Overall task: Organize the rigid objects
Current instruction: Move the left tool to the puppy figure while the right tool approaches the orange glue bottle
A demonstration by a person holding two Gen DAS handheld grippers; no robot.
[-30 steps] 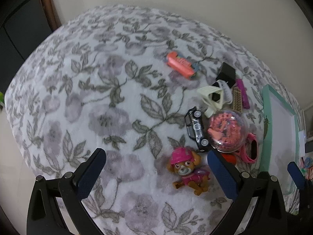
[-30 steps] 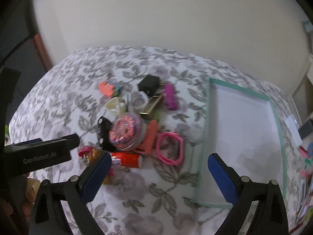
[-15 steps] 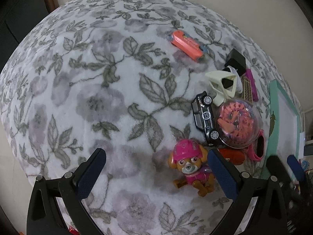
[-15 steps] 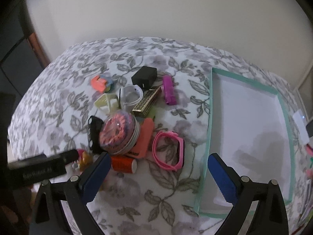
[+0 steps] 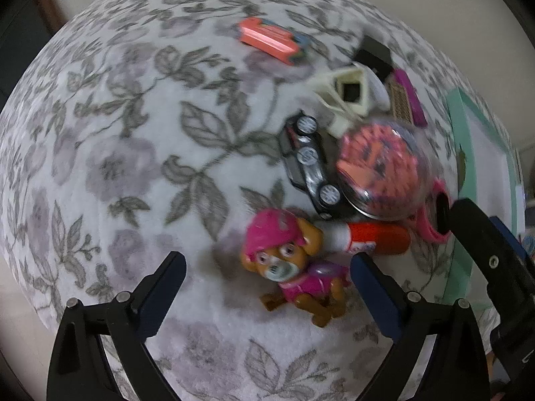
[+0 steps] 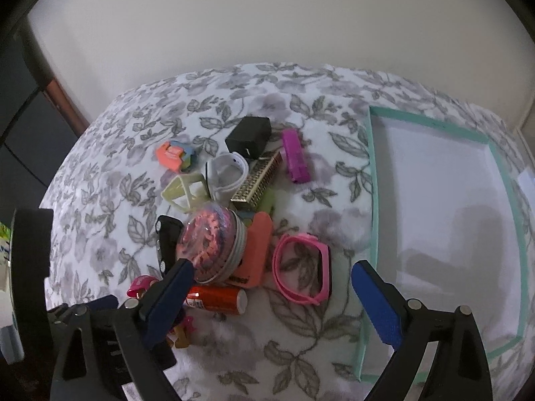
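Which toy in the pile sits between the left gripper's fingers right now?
The pink-helmeted pup figure. It sits between the open left gripper fingers; the black toy car and clear dome toy lie farther off.

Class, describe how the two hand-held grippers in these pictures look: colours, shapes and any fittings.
Both look alike. The left hand-held gripper and the right hand-held gripper each have a black, angular plastic frame with triangular cut-outs, silver round bolt heads at the joints, and two flat fingers faced with dark blue textured pads. No cables or sleeves show.
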